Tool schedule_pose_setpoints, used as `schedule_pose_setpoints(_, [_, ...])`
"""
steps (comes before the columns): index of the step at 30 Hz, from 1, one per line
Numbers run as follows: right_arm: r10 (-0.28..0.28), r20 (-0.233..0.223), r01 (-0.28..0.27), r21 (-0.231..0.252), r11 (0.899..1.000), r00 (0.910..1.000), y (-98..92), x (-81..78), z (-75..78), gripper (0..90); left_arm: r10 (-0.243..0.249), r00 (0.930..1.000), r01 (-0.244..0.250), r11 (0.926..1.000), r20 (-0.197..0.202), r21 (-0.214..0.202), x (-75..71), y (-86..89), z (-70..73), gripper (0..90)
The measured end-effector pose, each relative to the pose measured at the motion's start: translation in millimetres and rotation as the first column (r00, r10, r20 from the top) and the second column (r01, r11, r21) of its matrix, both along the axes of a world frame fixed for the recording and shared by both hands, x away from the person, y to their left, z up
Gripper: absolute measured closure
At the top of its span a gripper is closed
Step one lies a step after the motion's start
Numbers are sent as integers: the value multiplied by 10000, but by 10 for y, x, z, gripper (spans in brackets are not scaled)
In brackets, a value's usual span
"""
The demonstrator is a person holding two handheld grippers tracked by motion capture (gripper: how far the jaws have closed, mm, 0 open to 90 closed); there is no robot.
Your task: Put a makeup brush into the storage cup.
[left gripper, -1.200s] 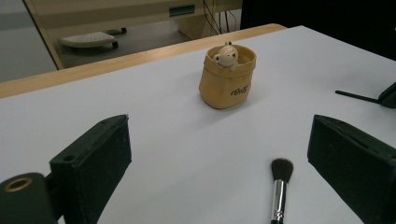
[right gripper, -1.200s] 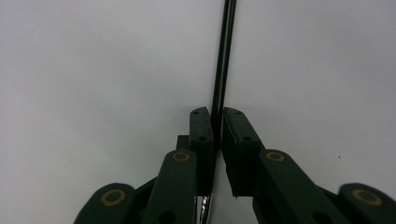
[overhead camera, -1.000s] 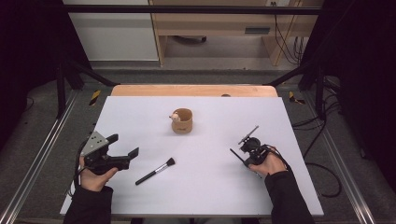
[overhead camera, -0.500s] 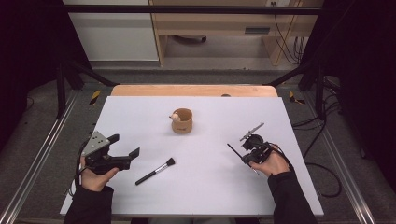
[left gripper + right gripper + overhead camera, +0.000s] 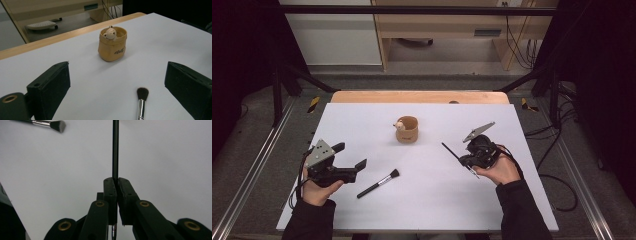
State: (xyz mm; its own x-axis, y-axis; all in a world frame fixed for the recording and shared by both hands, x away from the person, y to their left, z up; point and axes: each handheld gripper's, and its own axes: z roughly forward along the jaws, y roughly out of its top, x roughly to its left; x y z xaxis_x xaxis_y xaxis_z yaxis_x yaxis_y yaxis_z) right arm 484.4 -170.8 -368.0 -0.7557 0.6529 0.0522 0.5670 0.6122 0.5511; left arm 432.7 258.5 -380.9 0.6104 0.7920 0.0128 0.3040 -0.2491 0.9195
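Right tongs [image 5: 462, 159] pinch a thin brush [image 5: 115, 150], handle aimed far-left at the cup [image 5: 407, 129]; left tongs [image 5: 349, 157] spread.

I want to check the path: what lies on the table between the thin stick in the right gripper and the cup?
Nothing: in the high view, bare white table separates the stick in the right gripper from the cup.
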Motion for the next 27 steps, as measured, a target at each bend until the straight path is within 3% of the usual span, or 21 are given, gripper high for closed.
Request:
schedule_pose_setpoints(10, [527,201,-532,283,9982,9984,72,-66,137,859,-315,9992,312,9994,254,119,-15,-78,99,56])
schedule_pose_setpoints(17, [963,241,-971,355,9946,9951,137,-85,234,859,-519,9984,505,9969,227,609,-10,-158,149,56])
schedule_pose_setpoints(27, [1550,-8,-1549,251,9876,9879,252,-101,248,859,-1139,9930,1077,9819,315,1557,-12,-441,223,57])
